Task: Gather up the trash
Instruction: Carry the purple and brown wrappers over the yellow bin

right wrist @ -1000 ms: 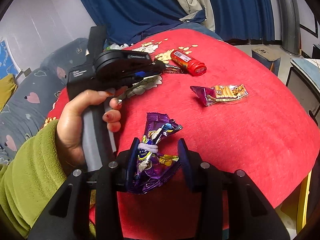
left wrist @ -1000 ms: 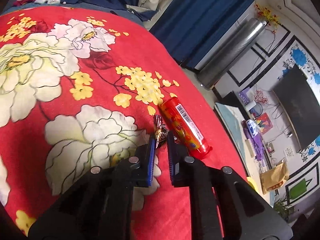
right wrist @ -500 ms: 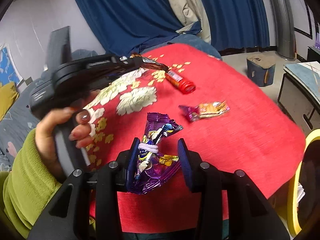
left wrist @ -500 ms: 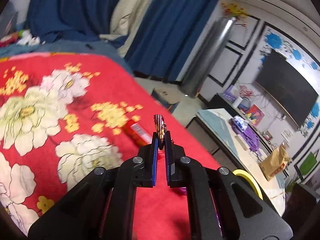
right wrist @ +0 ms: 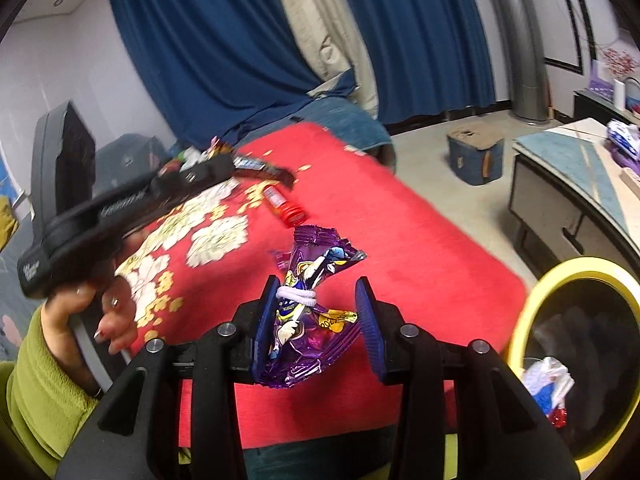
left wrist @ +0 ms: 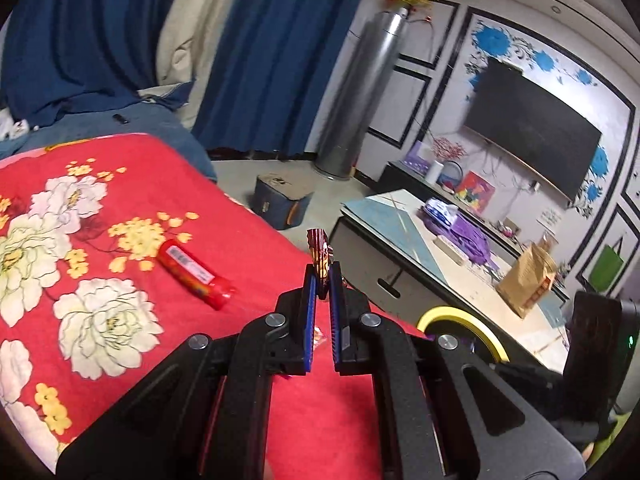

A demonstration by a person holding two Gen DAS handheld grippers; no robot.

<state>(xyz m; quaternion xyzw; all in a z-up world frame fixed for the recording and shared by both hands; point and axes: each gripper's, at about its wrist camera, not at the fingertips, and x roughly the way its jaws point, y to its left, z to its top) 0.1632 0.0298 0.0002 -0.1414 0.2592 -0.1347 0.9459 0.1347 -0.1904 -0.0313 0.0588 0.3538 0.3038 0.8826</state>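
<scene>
Trash half gathered; my left gripper has its fingers pinched on a small wrapper; my right gripper has a purple snack bag between its fingers, though I cannot tell if they grip it; yellow-rimmed bin at three o'clock already holds scraps; red tube at ten o'clock lies on the red blanket, uncollected.

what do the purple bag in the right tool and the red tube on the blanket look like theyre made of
Purple bag: thin metallised plastic film, judging by its glossy crinkles and crimped end; a white band cinches it. Red tube: probably smooth rigid plastic under a printed label, with a translucent-looking red cap, though card can't be ruled out. Blanket: soft, matte fabric with a flower print.
</scene>
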